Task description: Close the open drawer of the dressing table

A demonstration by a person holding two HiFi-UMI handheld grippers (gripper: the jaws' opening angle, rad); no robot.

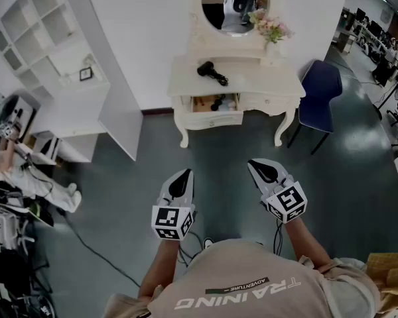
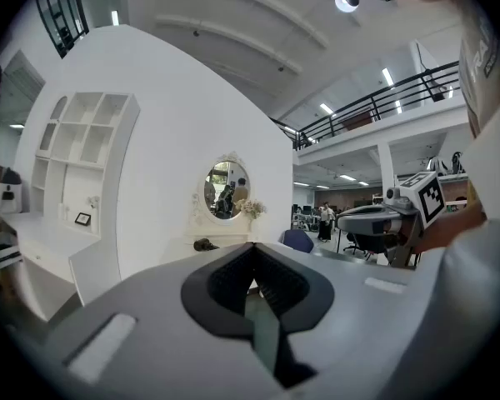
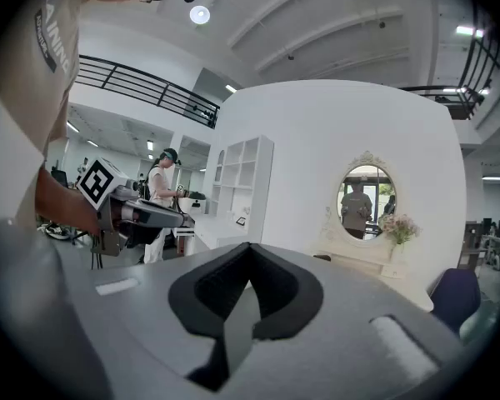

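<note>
Our left gripper has its jaws together, with nothing in them. The drawer stands open in the table, well ahead, between both grippers. Our right gripper is also closed and empty. Nothing is done yet: approach and push remain.

Your dressing table: cream-white. Its open drawer: tan wood inside, cream front. Hair dryer: black. Flowers: pink. Chair: navy. Floor: dark grey-green. Your left gripper, right gripper: pale grey shells, black pads, black-and-white square-marker pattern. Your shirt: beige, white lettering.
</note>
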